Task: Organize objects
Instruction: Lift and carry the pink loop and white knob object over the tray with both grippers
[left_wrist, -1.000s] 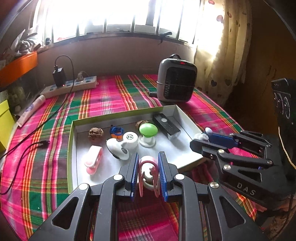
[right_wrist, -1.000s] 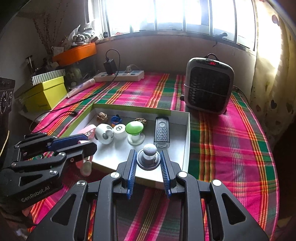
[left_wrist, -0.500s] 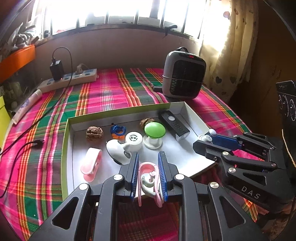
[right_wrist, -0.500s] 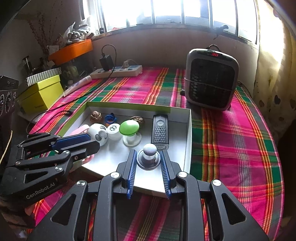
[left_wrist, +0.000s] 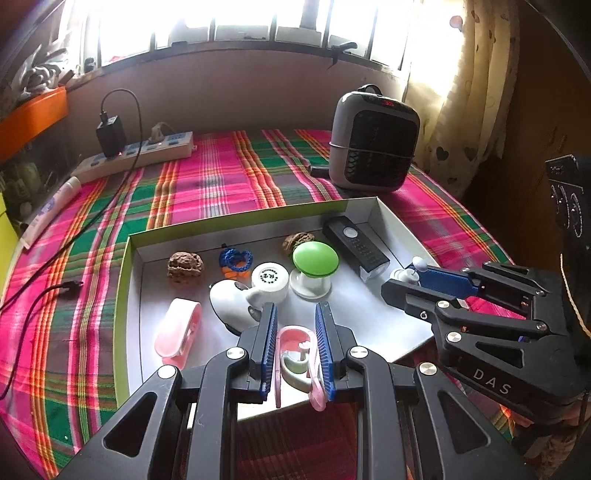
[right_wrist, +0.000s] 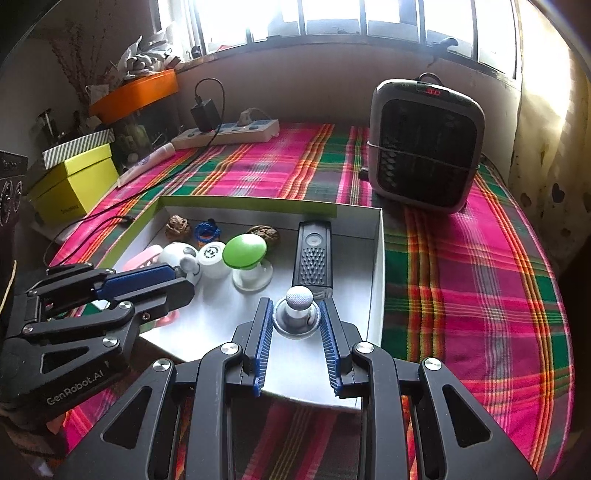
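My left tongs (left_wrist: 295, 345) are clenched on a pink hook clip (left_wrist: 297, 360) above the near edge of the white tray (left_wrist: 391, 218), and my right tongs (right_wrist: 296, 328) grasp a small grey knobbed stand (right_wrist: 297, 314) by the tray's near right corner. The tray on the plaid worktop (right_wrist: 461, 266) is crowded. Lowering carelessly, I could knock the green-capped holder (left_wrist: 314, 269) or the black remote (right_wrist: 313, 258), and the thin clip might twist free.

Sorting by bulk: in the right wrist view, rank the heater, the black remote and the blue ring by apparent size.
Largest: heater.
Then: black remote.
Smallest: blue ring.
The heater stands farthest away, so its lead looks real.
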